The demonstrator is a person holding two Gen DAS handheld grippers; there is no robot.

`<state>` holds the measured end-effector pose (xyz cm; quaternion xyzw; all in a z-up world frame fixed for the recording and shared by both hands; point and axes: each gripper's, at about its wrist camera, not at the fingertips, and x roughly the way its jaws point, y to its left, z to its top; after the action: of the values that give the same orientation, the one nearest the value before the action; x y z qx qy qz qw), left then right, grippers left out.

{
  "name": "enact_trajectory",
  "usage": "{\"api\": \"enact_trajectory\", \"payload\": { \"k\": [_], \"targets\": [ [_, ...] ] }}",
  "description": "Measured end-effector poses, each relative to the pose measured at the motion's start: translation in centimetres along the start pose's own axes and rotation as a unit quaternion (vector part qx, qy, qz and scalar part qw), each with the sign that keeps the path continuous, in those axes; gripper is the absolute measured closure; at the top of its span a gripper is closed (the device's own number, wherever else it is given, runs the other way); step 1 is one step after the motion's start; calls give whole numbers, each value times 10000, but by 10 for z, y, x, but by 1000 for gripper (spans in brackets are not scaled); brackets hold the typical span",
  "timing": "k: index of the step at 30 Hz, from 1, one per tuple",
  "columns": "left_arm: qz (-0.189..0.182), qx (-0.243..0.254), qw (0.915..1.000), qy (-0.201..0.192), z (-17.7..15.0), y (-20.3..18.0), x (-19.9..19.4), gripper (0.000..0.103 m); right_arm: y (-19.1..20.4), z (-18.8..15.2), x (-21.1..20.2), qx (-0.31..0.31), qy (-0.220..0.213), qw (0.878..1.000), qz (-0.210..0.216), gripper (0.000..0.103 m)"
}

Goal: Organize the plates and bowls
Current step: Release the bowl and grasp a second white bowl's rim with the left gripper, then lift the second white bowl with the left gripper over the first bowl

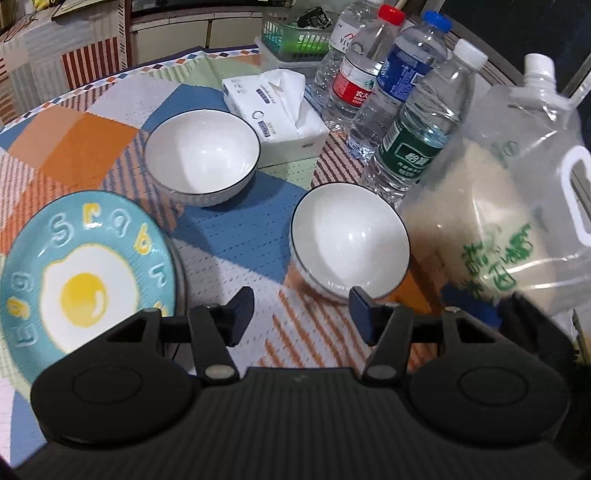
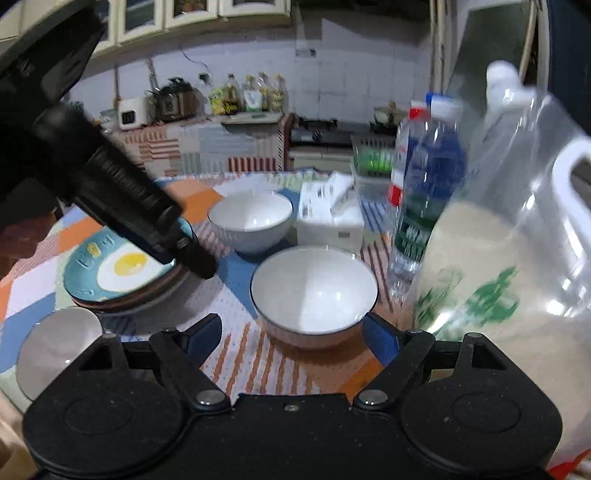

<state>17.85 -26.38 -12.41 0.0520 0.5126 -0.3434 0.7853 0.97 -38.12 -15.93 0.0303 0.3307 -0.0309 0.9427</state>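
Observation:
Two white bowls with dark rims stand on the patterned tablecloth. The near bowl (image 1: 349, 245) (image 2: 314, 288) sits just ahead of both grippers. The far bowl (image 1: 201, 157) (image 2: 251, 218) stands behind it to the left. A blue plate with a fried-egg picture (image 1: 85, 273) (image 2: 122, 269) lies on top of a stack of plates at the left. My left gripper (image 1: 301, 314) is open and empty, low over the cloth between plate and near bowl. My right gripper (image 2: 291, 336) is open and empty, with its fingers to either side of the near bowl's front.
A large clear jug of rice (image 1: 509, 221) (image 2: 498, 258) stands close on the right. Several water bottles (image 1: 399, 85) and a tissue pack (image 1: 277, 110) stand behind the bowls. A green basket (image 1: 295, 33) is at the back. A round metal lid (image 2: 55, 347) lies front left.

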Motion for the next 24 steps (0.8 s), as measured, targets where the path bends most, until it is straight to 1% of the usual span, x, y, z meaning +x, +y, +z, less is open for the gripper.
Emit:
{"api": "enact_trajectory", "payload": {
  "k": [3, 6, 11, 12, 14, 16, 18, 19, 20, 22, 24],
  "targets": [
    [-25, -28, 10000, -1, 5, -2, 21, 45, -1, -7, 15, 419, 107, 9991, 41, 17],
    [-41, -121, 9999, 12, 9, -1, 40, 45, 2, -16, 31, 748, 278, 9968, -76, 17],
    [111, -110, 9999, 31, 11, 1, 63, 45, 9, -26, 59, 891, 387, 9947, -338, 17],
    [92, -122, 9999, 20, 11, 3, 65, 45, 9, -28, 62, 938, 402, 9940, -391, 17],
    [84, -129, 9999, 52, 11, 6, 71, 47, 8, -29, 71, 1032, 430, 9926, -468, 17],
    [129, -71, 9999, 75, 11, 7, 77, 49, 11, -29, 78, 999, 445, 9924, -559, 17],
    [68, 7, 10000, 32, 11, 7, 80, 56, 14, -28, 82, 923, 395, 9928, -659, 17],
    [-67, 1, 10000, -11, 11, 8, 80, 73, 14, -27, 84, 899, 365, 9927, -720, 17],
    [-238, -48, 9997, -18, 10, 10, 81, 85, 13, -26, 86, 877, 351, 9925, -781, 17],
    [-267, -177, 9995, -13, 8, 10, 82, 85, 11, -23, 89, 852, 339, 9919, -880, 16],
    [-226, -180, 9996, -44, 8, 8, 82, 86, 7, -20, 91, 893, 299, 9912, -926, 16]
  ]
}}
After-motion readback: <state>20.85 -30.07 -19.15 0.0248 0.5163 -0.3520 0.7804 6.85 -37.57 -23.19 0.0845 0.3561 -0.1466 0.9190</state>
